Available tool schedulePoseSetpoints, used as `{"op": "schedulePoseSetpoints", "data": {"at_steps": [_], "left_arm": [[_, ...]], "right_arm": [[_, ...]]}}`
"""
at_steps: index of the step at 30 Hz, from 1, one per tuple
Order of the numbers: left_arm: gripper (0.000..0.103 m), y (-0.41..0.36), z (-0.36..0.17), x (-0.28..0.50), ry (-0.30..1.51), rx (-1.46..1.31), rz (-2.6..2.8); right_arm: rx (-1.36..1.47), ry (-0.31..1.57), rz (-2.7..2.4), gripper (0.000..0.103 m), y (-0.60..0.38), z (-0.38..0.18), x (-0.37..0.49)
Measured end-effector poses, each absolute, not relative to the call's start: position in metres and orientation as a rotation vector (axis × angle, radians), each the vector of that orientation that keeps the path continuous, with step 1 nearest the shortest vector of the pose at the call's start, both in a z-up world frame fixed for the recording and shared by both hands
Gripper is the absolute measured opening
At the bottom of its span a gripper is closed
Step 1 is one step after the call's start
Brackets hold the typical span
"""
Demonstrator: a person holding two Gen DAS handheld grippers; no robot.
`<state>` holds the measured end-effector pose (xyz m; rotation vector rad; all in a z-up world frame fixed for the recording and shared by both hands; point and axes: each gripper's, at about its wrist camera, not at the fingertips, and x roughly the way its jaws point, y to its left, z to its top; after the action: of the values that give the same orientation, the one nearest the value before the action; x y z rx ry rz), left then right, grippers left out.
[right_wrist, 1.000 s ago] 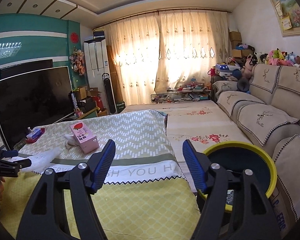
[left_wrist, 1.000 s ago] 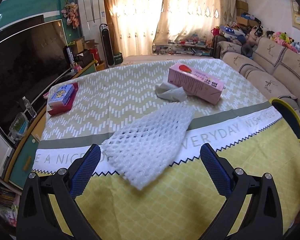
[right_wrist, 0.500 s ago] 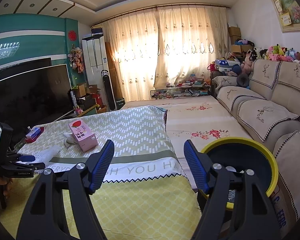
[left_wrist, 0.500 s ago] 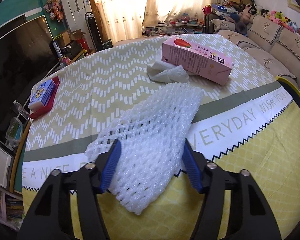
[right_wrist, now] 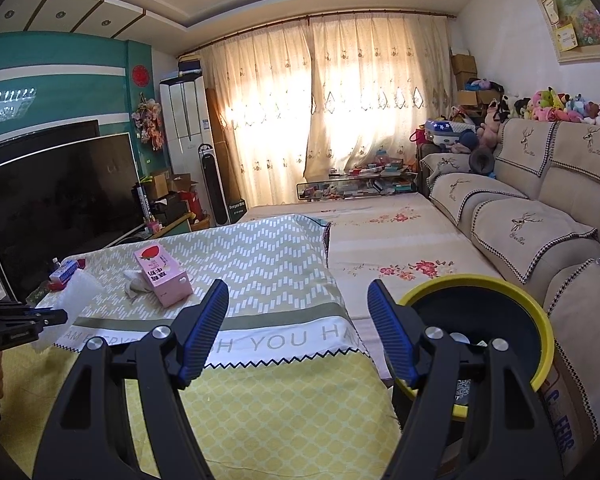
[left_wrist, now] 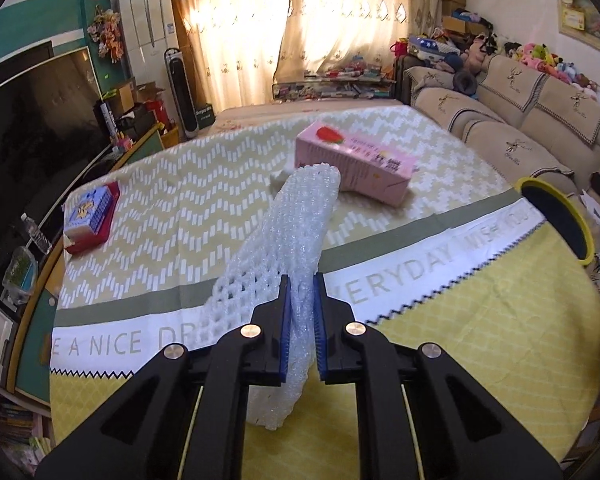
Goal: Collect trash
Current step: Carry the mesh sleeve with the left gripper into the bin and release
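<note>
My left gripper (left_wrist: 301, 280) is shut on a white foam net sleeve (left_wrist: 296, 216), which is lifted off the tablecloth and stands up between the blue pads. A pink strawberry milk carton (left_wrist: 356, 162) lies further back with a crumpled white tissue (left_wrist: 278, 178) beside it. My right gripper (right_wrist: 298, 300) is open and empty, above the table's right edge. The yellow-rimmed trash bin (right_wrist: 496, 284) stands just right of it; the bin also shows in the left wrist view (left_wrist: 556, 220). The right wrist view shows the left gripper (right_wrist: 48, 316) with the foam (right_wrist: 76, 292), and the carton (right_wrist: 162, 276).
A red and blue box (left_wrist: 90, 216) lies at the table's left edge. A large TV (right_wrist: 56, 200) stands to the left. A sofa (right_wrist: 540, 216) runs along the right wall. A low bench with a floral cover (right_wrist: 380, 236) lies behind the table.
My left gripper moved onto the foam net, closed on it and lifted it, so it now stands bunched between the pads. The right gripper has barely moved.
</note>
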<state>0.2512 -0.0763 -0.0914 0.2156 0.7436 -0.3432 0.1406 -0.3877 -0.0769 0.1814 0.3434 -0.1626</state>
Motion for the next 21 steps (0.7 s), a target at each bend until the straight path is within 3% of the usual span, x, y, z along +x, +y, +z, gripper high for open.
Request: {"op": "schedulePoseSetpoints", "data": {"at_steps": [10,21], "left_arm": [[0.011,-0.137,-0.05,0.23,0.659,0.221,-0.481],[0.011,-0.3,-0.055,0.244,0.705,0.264,-0.784]], "right_arm": [[0.208,0.296,-0.217,0.068,-0.421,-0.064,0.1],[0.199,0.295,-0.358,0.068,-0.472,-0.053,0.043]]}}
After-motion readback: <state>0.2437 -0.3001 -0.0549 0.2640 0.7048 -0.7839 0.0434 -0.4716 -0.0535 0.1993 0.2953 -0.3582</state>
